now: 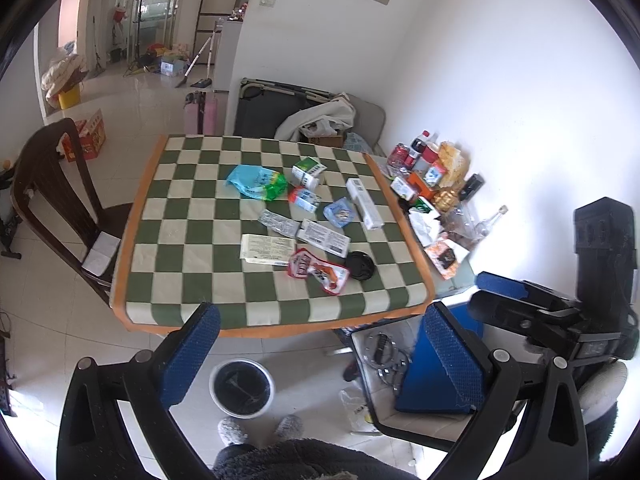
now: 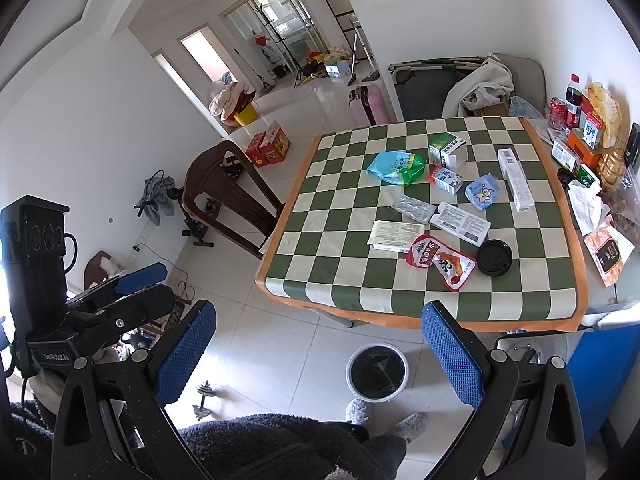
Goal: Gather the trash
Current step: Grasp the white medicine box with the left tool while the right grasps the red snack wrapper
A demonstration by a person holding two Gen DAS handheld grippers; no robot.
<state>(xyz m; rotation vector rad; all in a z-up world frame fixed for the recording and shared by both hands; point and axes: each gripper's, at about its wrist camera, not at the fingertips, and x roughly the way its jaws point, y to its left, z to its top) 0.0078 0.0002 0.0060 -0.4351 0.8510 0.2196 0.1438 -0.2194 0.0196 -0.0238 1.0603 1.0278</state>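
Trash lies on the green-and-white checked table [image 1: 192, 280] [image 2: 344, 280]: a red snack pouch [image 1: 318, 270] [image 2: 440, 262], a black cup lid [image 1: 360, 266] [image 2: 494, 258], flat paper boxes [image 1: 266, 249] [image 2: 394, 234], a blue-green bag [image 1: 258, 182] [image 2: 396, 168], a blister pack [image 1: 278, 222] and small cartons. A white bin with a black liner [image 1: 242, 388] [image 2: 377, 372] stands on the floor before the table. My left gripper [image 1: 320, 356] and right gripper [image 2: 318, 354] are both open and empty, held back from the table above the floor.
A dark wooden chair [image 1: 52, 200] [image 2: 228, 196] stands left of the table. Bottles, cans and food packs [image 1: 432, 176] [image 2: 592, 136] crowd a side table by the right wall. A blue box [image 1: 432, 376] and a dumbbell [image 2: 204, 398] sit on the floor.
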